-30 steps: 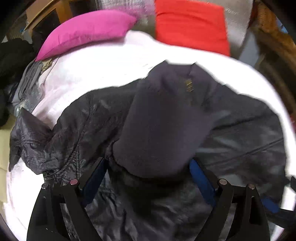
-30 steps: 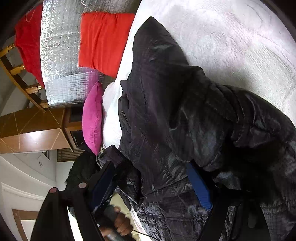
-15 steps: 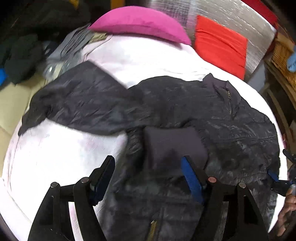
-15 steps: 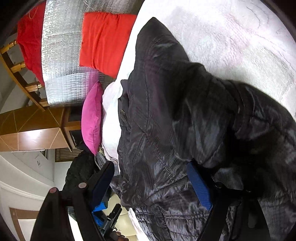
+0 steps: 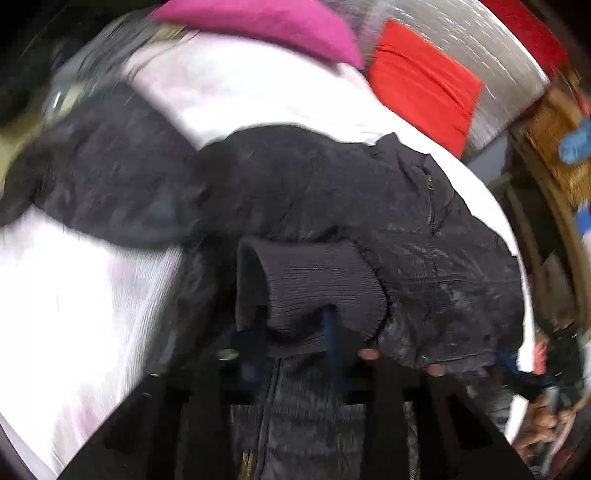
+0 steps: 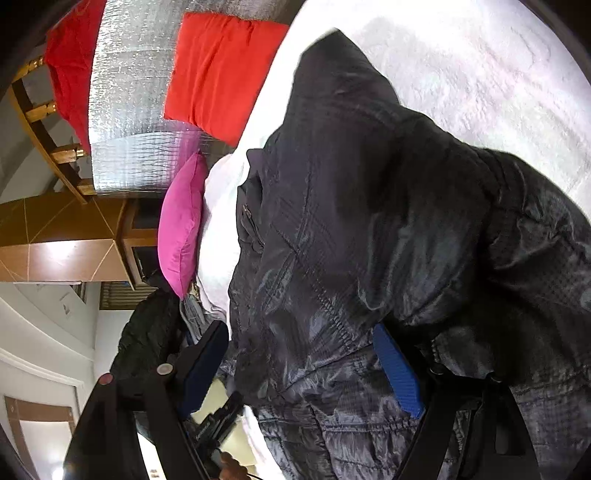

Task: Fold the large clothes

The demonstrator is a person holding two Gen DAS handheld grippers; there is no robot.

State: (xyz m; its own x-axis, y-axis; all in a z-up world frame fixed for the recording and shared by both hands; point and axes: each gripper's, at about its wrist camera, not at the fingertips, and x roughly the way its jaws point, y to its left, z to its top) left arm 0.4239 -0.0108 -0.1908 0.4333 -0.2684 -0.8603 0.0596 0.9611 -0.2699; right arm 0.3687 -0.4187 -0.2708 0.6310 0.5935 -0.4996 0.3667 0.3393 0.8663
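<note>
A dark quilted jacket lies on a white bedspread. Its ribbed knit cuff sits right at my left gripper, whose fingers are close together with the cuff between them; the view is blurred. One sleeve stretches out to the left. In the right wrist view the jacket fills the middle, and my right gripper stands open with jacket fabric bulging between its blue pads.
A pink pillow and a red cushion lie at the head of the bed, before a silver foil panel. Dark clothes pile beside the bed. A wicker chair stands at the right.
My left gripper has closed from wide open onto the ribbed cuff and moved in over the jacket. The right gripper has stayed open in the same place.
</note>
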